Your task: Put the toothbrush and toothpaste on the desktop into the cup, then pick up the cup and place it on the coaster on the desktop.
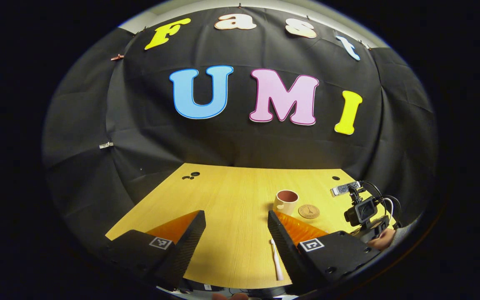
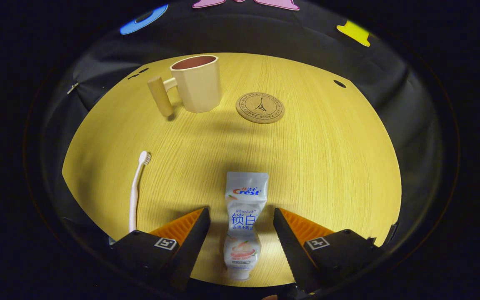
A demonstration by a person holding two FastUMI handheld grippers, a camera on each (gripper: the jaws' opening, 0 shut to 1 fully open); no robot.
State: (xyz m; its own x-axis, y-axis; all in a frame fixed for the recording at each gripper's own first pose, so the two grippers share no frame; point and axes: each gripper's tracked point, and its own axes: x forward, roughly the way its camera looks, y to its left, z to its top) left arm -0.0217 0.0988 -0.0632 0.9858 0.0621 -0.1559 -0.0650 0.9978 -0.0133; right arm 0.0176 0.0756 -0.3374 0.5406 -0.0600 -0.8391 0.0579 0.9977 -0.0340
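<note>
both grippers wide open over the worktop, toothpaste lying between the right jaws, nothing held.

the right gripper (image 2: 240, 233) sits low by the near edge of the worktop (image 2: 331, 166), jaws spread wide either side of the toothpaste (image 2: 244, 221), which lies flat, apart from both fingers, cap end toward the camera. the toothbrush (image 2: 136, 187) lies to its left near the worktop's left edge, bristles pointing away. the cup (image 2: 196, 83) stands upright near the far edge, handle to the left, with the coaster (image 2: 260, 107) just beside it on the right; bare wood lies open between these and the toothpaste. the left gripper (image 1: 236, 237) hovers level over the near edge, jaws wide and empty, the toothbrush (image 1: 276, 258) beside its right finger; the cup (image 1: 286, 201) and coaster (image 1: 308, 211) are farther off.
</note>
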